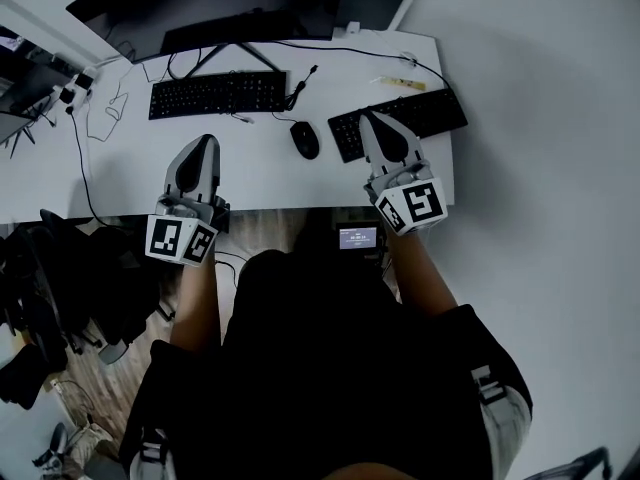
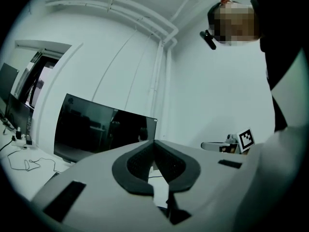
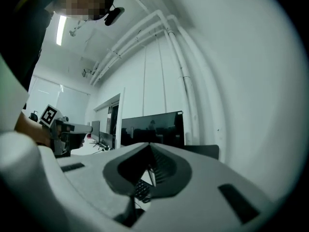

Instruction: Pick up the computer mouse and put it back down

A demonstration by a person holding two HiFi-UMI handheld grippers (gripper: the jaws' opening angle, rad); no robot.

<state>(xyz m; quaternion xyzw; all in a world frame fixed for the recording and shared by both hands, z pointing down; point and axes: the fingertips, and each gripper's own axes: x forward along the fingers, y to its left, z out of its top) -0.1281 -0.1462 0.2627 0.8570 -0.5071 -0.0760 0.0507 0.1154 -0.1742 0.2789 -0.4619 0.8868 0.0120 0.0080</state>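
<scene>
A black computer mouse (image 1: 305,139) lies on the white desk (image 1: 260,173) between two keyboards, in the head view. My left gripper (image 1: 209,142) is held up above the desk's front part, left of the mouse, its jaws together with nothing between them. My right gripper (image 1: 366,118) hovers over the right keyboard (image 1: 398,122), right of the mouse, also shut and empty. In the left gripper view, my left gripper (image 2: 154,142) points level at a dark monitor (image 2: 101,129). In the right gripper view, my right gripper (image 3: 149,145) points at the monitor (image 3: 153,128) too. The mouse is in neither gripper view.
A second black keyboard (image 1: 218,94) lies at the desk's back left under the monitor (image 1: 215,3). Cables (image 1: 100,118) trail over the left side. A small yellow item (image 1: 405,84) lies behind the right keyboard. Bags and clutter (image 1: 50,288) sit on the floor at the left.
</scene>
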